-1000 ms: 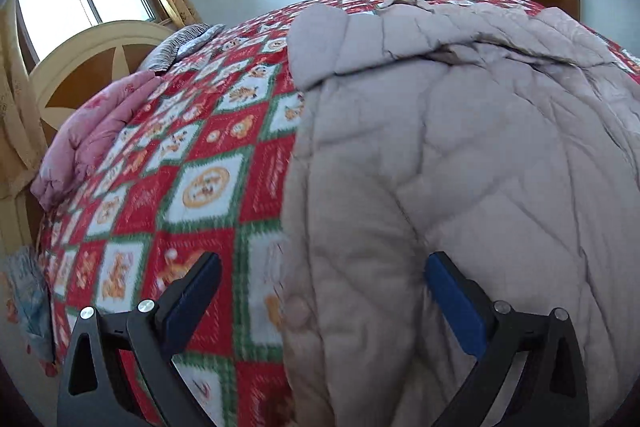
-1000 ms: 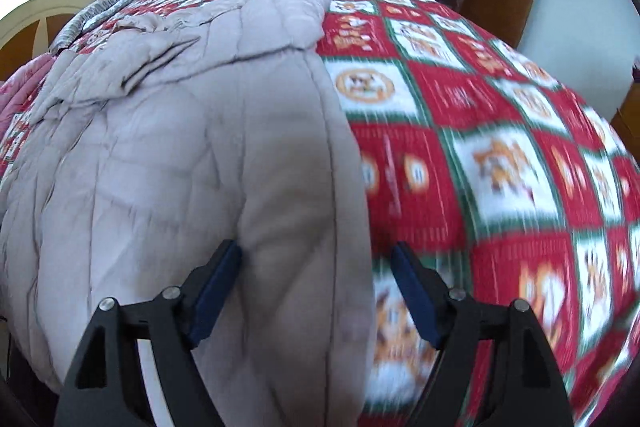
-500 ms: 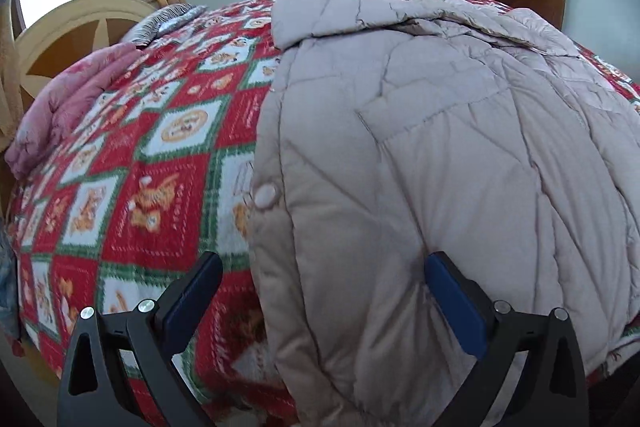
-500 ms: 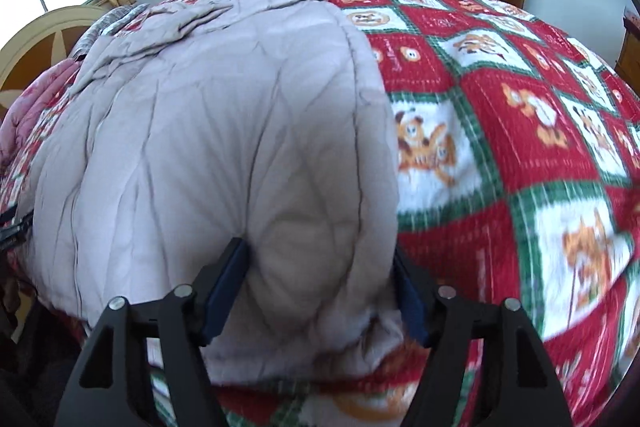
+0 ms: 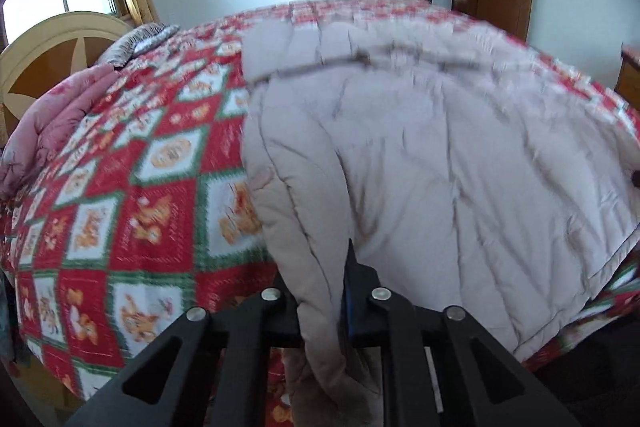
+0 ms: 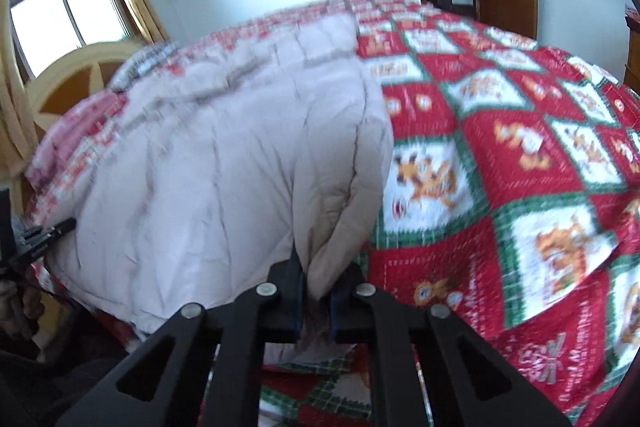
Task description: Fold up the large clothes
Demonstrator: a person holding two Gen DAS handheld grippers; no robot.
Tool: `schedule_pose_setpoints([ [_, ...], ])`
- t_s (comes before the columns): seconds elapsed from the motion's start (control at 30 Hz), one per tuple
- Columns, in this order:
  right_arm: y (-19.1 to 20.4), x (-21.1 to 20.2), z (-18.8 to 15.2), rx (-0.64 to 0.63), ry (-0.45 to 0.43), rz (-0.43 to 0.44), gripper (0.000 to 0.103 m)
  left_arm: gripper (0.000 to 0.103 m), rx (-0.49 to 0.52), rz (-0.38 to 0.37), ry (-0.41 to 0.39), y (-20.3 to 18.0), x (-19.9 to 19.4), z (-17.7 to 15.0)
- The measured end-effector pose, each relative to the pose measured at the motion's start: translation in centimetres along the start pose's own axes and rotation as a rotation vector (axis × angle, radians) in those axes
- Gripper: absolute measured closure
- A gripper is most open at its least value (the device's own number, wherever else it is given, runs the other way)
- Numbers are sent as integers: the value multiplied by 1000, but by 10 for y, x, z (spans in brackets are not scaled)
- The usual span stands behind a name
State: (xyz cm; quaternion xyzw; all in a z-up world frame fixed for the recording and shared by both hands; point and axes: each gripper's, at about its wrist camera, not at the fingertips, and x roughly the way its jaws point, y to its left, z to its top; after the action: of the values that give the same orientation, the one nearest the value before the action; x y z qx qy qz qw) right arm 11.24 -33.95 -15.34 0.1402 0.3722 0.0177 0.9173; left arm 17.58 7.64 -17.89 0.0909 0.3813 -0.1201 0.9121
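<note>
Lying across the checkered bedspread (image 5: 120, 235), the puffy quilted coat (image 5: 440, 167) (beige, probably down) has both near corners pinched: left gripper (image 5: 320, 307) and right gripper (image 6: 316, 291) just clamped onto it.

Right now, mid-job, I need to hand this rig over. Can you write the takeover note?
Left gripper: jaws have just closed, pinching the beige quilted coat at its near left hem corner.
Right gripper: jaws have just closed on the coat's near right hem corner.
Coat lies spread flat on the red patterned bedspread, far end toward the wall.
Done: both corners gripped.
Left: no fold shows yet, so probably lift and carry the hem toward the far end.
</note>
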Motion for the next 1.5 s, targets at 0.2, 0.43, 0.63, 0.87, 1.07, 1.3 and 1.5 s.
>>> schedule_pose_setpoints([
  [0.2,11,-50,24,9,-139,54,93,94,-45,-65,-133,14,-62,33],
  [0.43,20,-95,53,2,-285,99,93,94,-26,-72,-263,25,-109,60],
  [0.63,23,-57,112,36,-333,103,94,90,-21,33,-351,40,-67,108],
  [0.87,34,1,186,70,-374,41,93,87,-142,-3,-289,59,-1,183],
  [1.07,22,53,239,92,-369,-42,94,83,-176,1,-212,81,59,234],
  [1.3,12,115,268,127,-322,-117,94,81,-320,-126,-152,104,110,276],
  [1.5,10,157,288,124,-295,-170,94,77,-288,-104,-175,97,123,292],
])
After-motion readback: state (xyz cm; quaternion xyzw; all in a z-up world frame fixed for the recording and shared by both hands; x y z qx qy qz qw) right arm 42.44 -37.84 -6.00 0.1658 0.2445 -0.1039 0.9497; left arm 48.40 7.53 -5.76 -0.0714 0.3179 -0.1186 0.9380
